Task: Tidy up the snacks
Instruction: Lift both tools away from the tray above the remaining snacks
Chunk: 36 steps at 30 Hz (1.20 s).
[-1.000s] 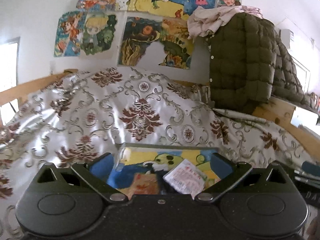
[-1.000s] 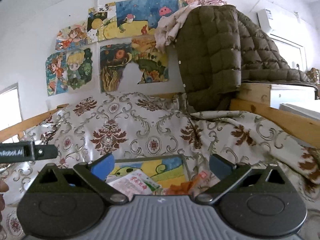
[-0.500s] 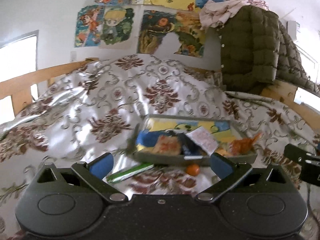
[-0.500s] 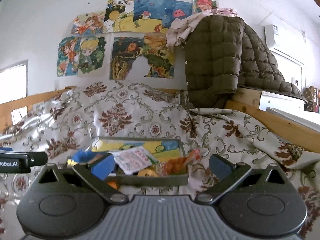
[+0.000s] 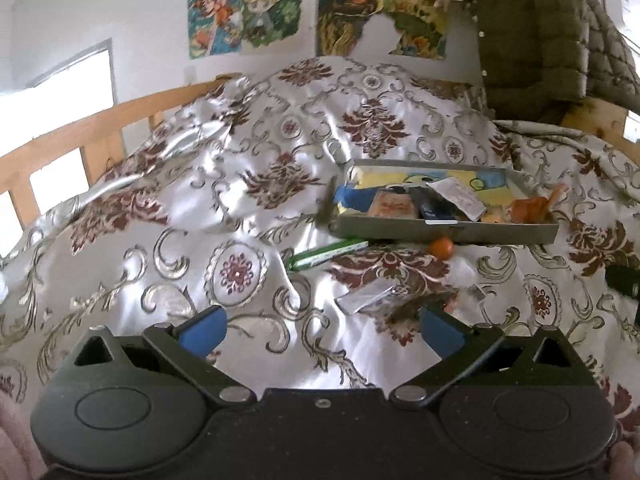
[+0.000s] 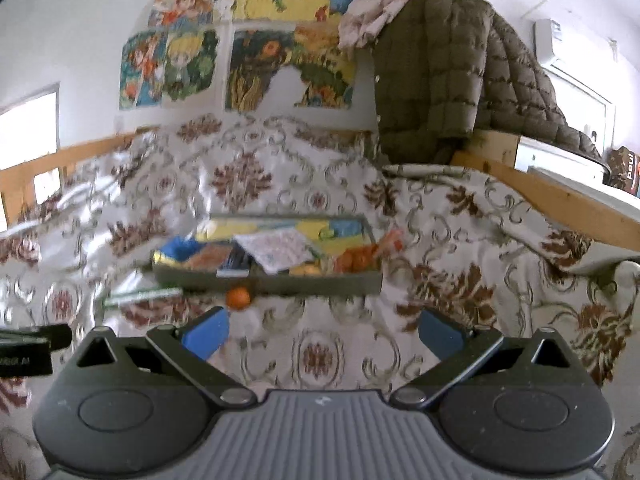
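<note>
Showing a patterned bedspread (image 5: 248,184) from both wrist views. Left gripper (image 5: 320,330) and right gripper (image 6: 322,332) at lower centre, both spread wide, holding nothing. Snack-filled tray (image 5: 444,232) at centre right; orange ball (image 5: 441,248) just in front, green packet (image 5: 330,253) to its left, silver packet (image 5: 364,300) nearer.

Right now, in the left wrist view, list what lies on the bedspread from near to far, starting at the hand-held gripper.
Left hand-held gripper → silver packet → orange ball → snack tray → wall posters.
</note>
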Each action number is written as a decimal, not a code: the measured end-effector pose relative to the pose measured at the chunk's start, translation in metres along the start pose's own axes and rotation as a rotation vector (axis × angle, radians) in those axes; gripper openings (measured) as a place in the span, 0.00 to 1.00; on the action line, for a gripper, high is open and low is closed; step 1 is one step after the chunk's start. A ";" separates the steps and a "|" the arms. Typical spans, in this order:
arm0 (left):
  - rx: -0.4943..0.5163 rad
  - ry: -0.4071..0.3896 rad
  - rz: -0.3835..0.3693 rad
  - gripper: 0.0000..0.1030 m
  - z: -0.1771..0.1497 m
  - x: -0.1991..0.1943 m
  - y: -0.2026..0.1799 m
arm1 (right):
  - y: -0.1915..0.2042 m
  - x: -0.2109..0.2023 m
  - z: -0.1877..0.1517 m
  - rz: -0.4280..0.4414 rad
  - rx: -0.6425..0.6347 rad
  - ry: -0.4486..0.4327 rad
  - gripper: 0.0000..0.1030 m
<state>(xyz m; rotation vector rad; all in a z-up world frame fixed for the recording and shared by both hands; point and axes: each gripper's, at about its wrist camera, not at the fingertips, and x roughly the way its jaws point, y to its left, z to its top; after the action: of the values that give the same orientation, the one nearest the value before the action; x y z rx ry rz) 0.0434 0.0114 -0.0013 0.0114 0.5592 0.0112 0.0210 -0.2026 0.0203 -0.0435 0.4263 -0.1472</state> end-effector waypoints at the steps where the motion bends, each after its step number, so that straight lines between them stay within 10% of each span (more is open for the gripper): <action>1: -0.013 -0.001 0.001 0.99 -0.001 -0.002 0.002 | 0.002 -0.001 -0.003 0.003 -0.003 0.012 1.00; 23: -0.043 0.144 0.006 0.99 0.005 0.019 0.010 | 0.011 0.006 -0.015 0.028 0.009 0.131 1.00; 36: 0.172 0.154 -0.081 0.99 0.043 0.058 0.018 | 0.023 0.023 -0.017 0.052 -0.015 0.166 1.00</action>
<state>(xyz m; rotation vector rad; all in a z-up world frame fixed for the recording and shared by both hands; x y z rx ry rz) 0.1149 0.0297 0.0049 0.1561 0.7135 -0.1157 0.0372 -0.1838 -0.0060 -0.0353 0.5938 -0.0963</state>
